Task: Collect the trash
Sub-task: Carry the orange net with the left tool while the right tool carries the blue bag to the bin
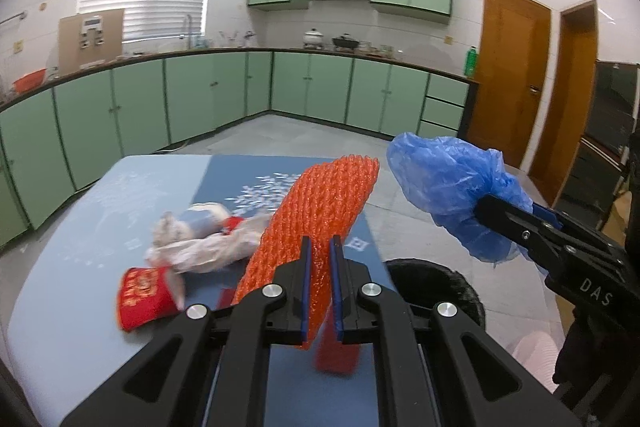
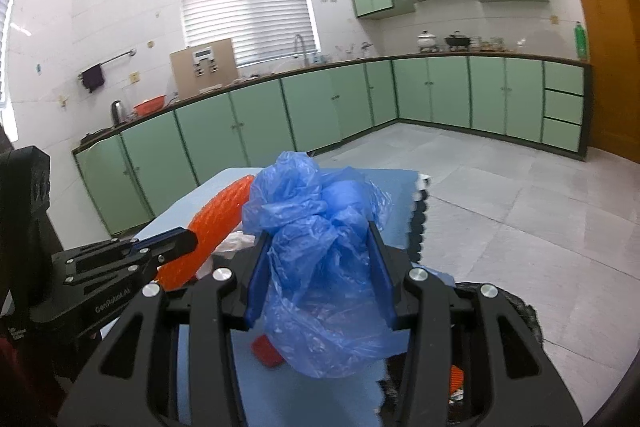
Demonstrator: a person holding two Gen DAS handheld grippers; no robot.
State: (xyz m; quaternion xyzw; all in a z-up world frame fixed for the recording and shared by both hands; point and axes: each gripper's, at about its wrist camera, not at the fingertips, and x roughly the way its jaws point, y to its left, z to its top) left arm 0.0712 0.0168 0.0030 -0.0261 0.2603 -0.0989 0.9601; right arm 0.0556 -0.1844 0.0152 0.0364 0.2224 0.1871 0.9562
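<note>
My left gripper point(image 1: 320, 247) is shut on an orange foam net sleeve point(image 1: 320, 203), held up over the blue table point(image 1: 100, 203). In the right wrist view that sleeve point(image 2: 218, 219) shows at left beside the left gripper point(image 2: 188, 241). My right gripper point(image 2: 318, 235) is shut on a crumpled blue plastic bag point(image 2: 316, 247); from the left wrist view the bag point(image 1: 444, 183) hangs at right over the floor, with the right gripper point(image 1: 490, 213) behind it. A crumpled white wrapper point(image 1: 200, 247) and a red packet point(image 1: 144, 291) lie on the table.
A black-lined trash bin point(image 1: 440, 291) stands just off the table's right edge; its rim point(image 2: 524, 311) shows at lower right. A small red piece point(image 2: 266, 349) lies under the bag. Green cabinets point(image 1: 200, 99) line the far walls, with wooden doors point(image 1: 508, 67) at right.
</note>
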